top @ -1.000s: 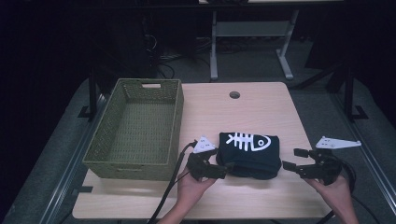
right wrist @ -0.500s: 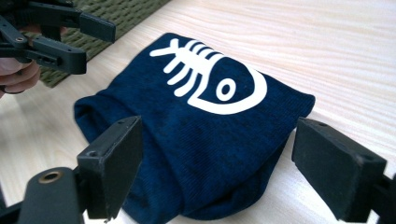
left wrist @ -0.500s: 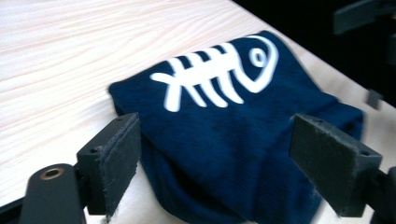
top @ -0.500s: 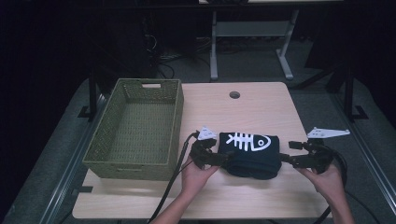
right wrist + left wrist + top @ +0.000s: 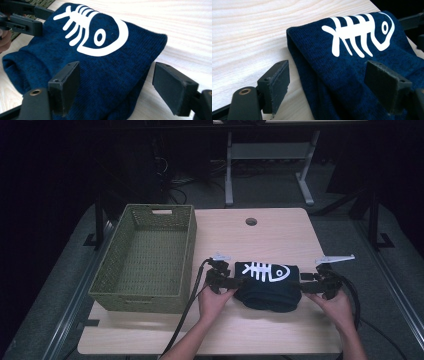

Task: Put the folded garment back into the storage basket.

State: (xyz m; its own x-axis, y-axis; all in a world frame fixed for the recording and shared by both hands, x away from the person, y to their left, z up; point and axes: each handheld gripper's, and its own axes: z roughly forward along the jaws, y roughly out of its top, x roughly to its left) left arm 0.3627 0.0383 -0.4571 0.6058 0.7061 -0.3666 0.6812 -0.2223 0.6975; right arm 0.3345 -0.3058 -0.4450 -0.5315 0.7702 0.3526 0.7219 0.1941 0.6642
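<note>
Here the folded sweater (image 5: 268, 285) lies between both grippers' wide-spread jaws, one at each end.

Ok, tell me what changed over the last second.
Both grippers closed in on the folded navy sweater: the left gripper slid right to its left edge, the right gripper moved left to its right edge. Both are open, straddling the fabric. Sweater and green basket stayed put.
</note>
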